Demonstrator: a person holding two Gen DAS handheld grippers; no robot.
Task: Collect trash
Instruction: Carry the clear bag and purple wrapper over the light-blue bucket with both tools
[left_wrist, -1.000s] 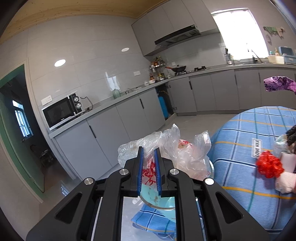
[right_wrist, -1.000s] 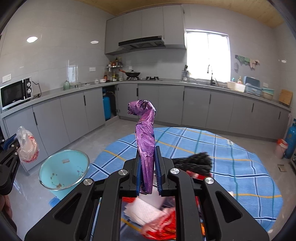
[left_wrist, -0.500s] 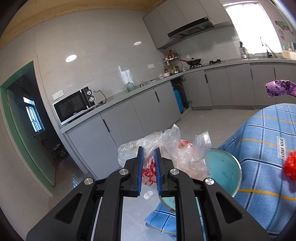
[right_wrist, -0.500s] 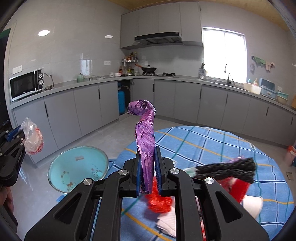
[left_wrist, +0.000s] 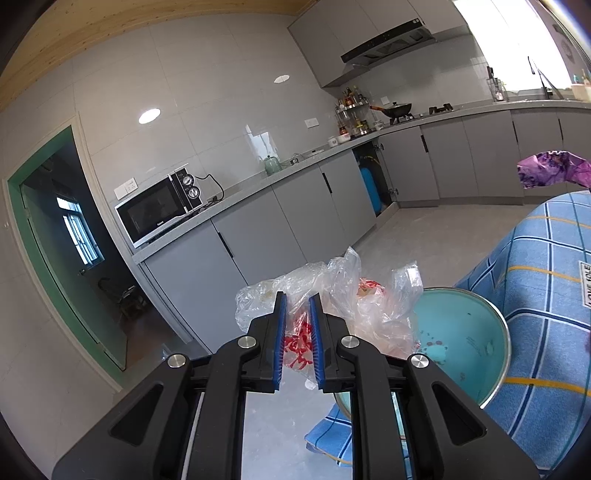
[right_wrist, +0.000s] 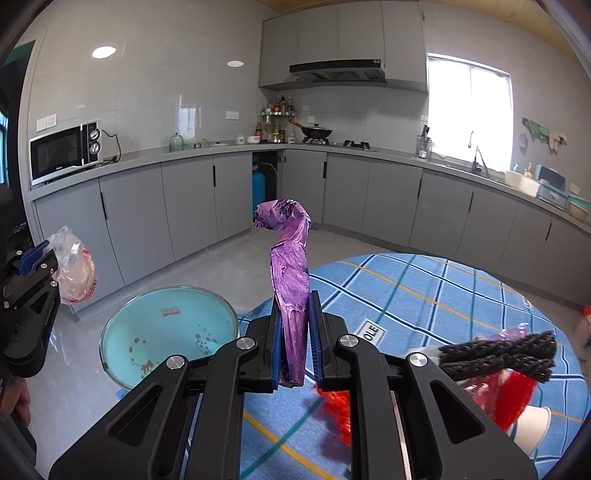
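Both views have swung left since a second ago: in the left wrist view the teal bin has slid from under the tongs to the right of them and the doorway takes up more of the frame; in the right wrist view the bin and table edge have shifted rightward and the black and red trash sits further right.

Left tongs (left_wrist: 297, 325): clenched on a clear plastic bag (left_wrist: 369, 302) with red print, blue pads pressing the film between them, bag bunched up above and right of the tips. Also seen from the right wrist camera at far left (right_wrist: 37, 258), bag (right_wrist: 75, 273) hanging off the tip, above the floor and left of the bin.

Right tongs (right_wrist: 295, 332): clenched on a crumpled purple wrapper (right_wrist: 290, 273), standing upright between the pads, top curled over to the left. Its tip pokes into the left wrist view at right edge (left_wrist: 550, 173).

Teal bin (right_wrist: 170, 332) stands beside the round counter, open, stains inside, just left of the right tongs; rim just right of the left tongs (left_wrist: 491, 354).

Counter with blue plaid cloth (right_wrist: 443, 295) carries remaining trash at right: black knitted piece (right_wrist: 498, 354), red plastic (right_wrist: 517, 398), white cup (right_wrist: 532, 428).

Beyond: grey kitchen cabinets (right_wrist: 184, 206), microwave (left_wrist: 159, 210), green doorway (left_wrist: 55, 236).
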